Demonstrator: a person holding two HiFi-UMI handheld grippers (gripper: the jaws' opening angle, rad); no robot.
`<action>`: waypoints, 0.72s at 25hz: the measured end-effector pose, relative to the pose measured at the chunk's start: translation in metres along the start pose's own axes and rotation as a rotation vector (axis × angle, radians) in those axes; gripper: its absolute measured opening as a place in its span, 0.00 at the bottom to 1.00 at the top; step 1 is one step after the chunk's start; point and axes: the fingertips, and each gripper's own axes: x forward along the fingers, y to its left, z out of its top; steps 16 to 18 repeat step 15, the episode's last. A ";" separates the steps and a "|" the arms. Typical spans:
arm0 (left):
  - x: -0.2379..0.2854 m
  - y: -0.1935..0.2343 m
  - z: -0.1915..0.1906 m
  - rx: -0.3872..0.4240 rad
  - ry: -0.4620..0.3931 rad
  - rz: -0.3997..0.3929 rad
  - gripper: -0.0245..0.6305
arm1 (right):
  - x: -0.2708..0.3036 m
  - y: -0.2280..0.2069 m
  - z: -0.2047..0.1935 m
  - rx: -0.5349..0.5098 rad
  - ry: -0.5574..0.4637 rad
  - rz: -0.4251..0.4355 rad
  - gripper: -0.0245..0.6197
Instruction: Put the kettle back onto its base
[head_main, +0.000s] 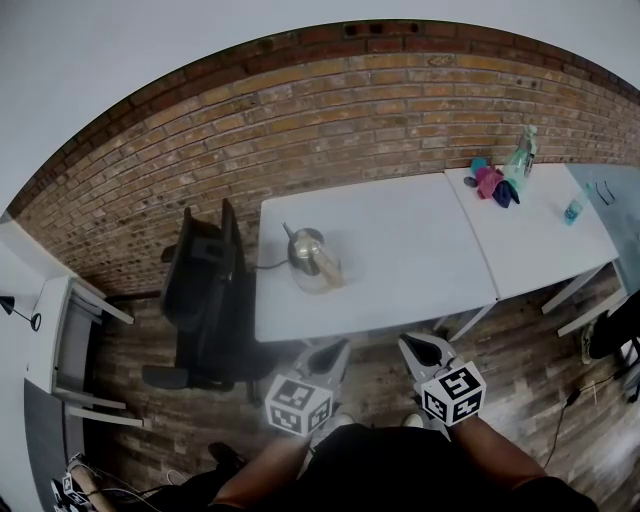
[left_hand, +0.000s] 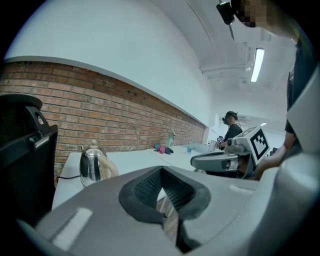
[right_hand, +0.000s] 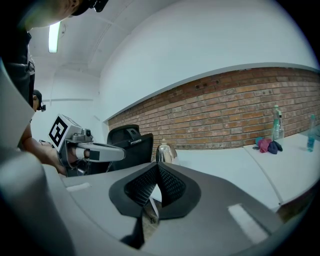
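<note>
Your left tool and your right tool are both closed tight. The bumpy black pads touch each other, and nothing is between them. Both tools are grey and smooth, and each has a cube with black and white squares. You hold them side by side, just in front of the near edge of the counter, over the wooden floor.

The kettle stands upright on the left part of the counter, well apart from both tools. It is round and shiny like a mirror, with a little knob on top and a cream handle. A thin dark cord runs from it to the left edge. It is too small to tell if its base is under it.

The counter is white, flat and smooth, with lots of bare room to the right of the kettle. A black chair stands just beside its left edge. A rough red brick wall runs behind it.
</note>
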 end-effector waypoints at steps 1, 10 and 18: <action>0.000 0.000 0.000 -0.001 0.001 0.000 0.04 | 0.000 0.001 0.000 0.000 0.002 0.001 0.07; -0.002 0.004 -0.001 -0.002 0.004 0.004 0.04 | 0.005 0.004 -0.003 0.001 0.010 0.011 0.07; -0.005 0.003 -0.003 -0.005 0.003 0.003 0.04 | 0.006 0.008 -0.004 -0.003 0.013 0.016 0.07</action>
